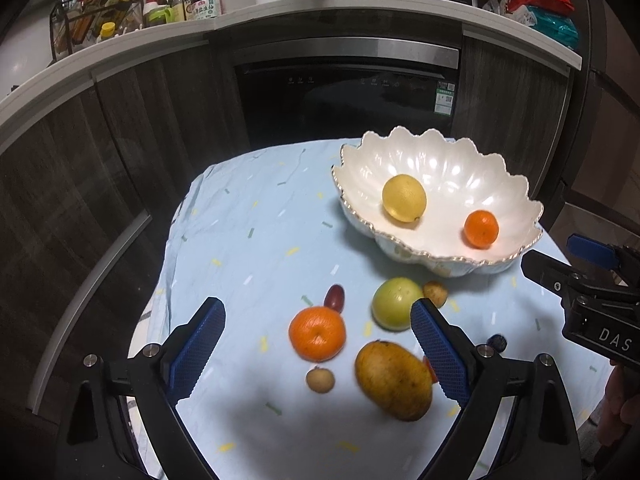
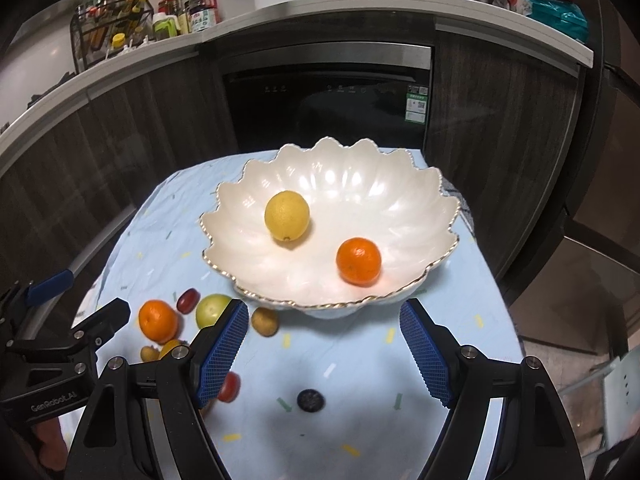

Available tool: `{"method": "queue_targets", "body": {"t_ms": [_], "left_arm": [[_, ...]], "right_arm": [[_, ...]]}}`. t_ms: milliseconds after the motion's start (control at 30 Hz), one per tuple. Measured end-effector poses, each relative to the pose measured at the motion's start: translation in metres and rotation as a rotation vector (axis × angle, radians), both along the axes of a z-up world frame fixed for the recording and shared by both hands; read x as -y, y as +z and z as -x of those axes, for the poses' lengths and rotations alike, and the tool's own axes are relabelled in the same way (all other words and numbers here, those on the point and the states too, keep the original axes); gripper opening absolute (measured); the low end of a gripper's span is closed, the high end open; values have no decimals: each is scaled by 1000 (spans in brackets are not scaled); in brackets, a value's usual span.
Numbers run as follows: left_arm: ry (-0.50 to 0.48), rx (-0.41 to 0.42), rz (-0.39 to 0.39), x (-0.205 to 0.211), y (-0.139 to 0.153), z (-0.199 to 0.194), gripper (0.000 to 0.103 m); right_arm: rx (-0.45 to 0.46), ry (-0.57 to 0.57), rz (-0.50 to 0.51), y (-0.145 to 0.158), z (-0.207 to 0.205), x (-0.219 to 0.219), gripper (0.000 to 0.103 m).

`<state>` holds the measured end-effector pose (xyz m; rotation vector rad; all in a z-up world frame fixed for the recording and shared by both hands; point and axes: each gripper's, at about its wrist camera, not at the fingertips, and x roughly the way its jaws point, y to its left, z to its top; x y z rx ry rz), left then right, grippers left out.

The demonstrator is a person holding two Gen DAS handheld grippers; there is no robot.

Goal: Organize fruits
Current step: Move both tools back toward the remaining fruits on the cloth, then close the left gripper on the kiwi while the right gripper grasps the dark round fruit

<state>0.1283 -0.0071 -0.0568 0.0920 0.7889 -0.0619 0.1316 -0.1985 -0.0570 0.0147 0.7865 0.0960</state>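
Both grippers, left (image 1: pixel 318 354) and right (image 2: pixel 322 350), hang with jaws spread and empty. The mango (image 1: pixel 393 380) lies on the cloth (image 1: pixel 248 240), nearest the left gripper, toward its right finger, long axis running diagonally. The bowl (image 2: pixel 224 216) already holds a lemon (image 2: pixel 287 216) and a mandarin (image 2: pixel 358 261).

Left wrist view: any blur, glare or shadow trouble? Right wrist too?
Left wrist view: the yellow-brown mango is smeared, the white scalloped bowl carries glare streaks, and a dark shadow falls on the pale blue cloth near the camera. Right wrist view: same bowl glare, fisheye bends the white countertop edge.
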Motion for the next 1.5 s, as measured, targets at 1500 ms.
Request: {"method": "queue_targets", "body": {"t_ms": [1500], "left_arm": [[-36,-137,-9,-12,-82,3,59]], "right_arm": [[-143,39,59,-72,9,-16,60]]}}
